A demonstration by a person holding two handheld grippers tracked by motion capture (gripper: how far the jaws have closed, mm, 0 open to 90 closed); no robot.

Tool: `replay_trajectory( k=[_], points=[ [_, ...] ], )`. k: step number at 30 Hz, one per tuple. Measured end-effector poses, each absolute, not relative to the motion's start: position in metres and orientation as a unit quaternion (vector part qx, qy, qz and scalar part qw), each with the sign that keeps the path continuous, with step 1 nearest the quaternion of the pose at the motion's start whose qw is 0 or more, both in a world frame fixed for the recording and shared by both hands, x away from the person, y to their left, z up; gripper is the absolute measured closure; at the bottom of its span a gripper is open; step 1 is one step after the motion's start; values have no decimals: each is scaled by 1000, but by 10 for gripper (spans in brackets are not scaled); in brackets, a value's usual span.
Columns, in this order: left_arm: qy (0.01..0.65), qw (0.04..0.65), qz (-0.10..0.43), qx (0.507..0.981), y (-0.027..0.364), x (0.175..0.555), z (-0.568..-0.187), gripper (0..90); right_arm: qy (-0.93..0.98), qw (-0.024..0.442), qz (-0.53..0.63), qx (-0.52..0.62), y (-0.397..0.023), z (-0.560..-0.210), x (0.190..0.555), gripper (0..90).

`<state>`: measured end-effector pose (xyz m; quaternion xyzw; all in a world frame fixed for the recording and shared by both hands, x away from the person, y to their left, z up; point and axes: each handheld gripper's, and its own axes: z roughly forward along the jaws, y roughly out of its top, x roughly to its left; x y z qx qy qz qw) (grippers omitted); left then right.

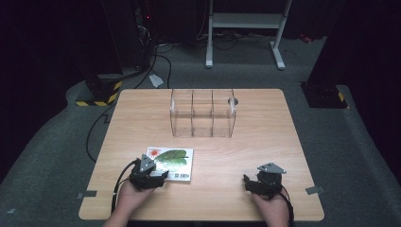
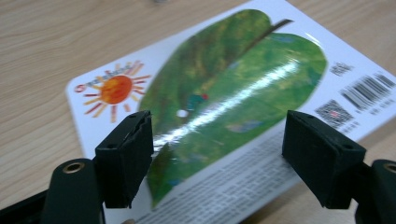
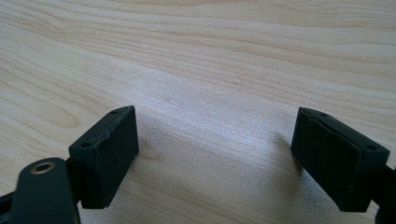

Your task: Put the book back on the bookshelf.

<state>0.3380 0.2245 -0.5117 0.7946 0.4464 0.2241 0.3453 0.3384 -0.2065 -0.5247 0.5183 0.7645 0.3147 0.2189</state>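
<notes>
A thin white book [image 1: 171, 161] with a big green leaf and an orange sun on its cover lies flat on the wooden table [image 1: 265, 142], near the front left. My left gripper [image 1: 158, 176] hovers over the book's near edge, open. In the left gripper view its jaws stand wide apart above the book [image 2: 224, 88], nothing between them. My right gripper [image 1: 248, 182] rests low at the front right, open over bare wood, as the right gripper view [image 3: 215, 154] shows. A clear plastic organiser [image 1: 202, 112] with three upright compartments stands at the table's middle back.
A small round metal piece [image 1: 232, 100] sits by the organiser's back right corner. Cables run off the table's left side onto grey floor. A white frame stand [image 1: 246, 28] and dark equipment stand beyond the far edge.
</notes>
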Motion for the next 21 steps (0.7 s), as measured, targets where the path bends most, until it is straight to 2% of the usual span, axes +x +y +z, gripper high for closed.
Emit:
replay_trajectory(
  k=[4, 7, 13, 21],
  points=[
    [498, 357, 221, 759, 251, 345, -514, 241, 765, 219, 315, 518, -207, -525, 338, 148],
    [517, 357, 204, 751, 262, 349, -519, 235, 764, 219, 315, 518, -207, -525, 338, 148],
    [512, 372, 180, 753, 259, 349, -521, 248, 764, 219, 315, 518, -207, -525, 338, 148],
    [507, 372, 176, 757, 252, 347, -521, 237, 764, 219, 315, 518, -207, -525, 338, 148]
  ],
)
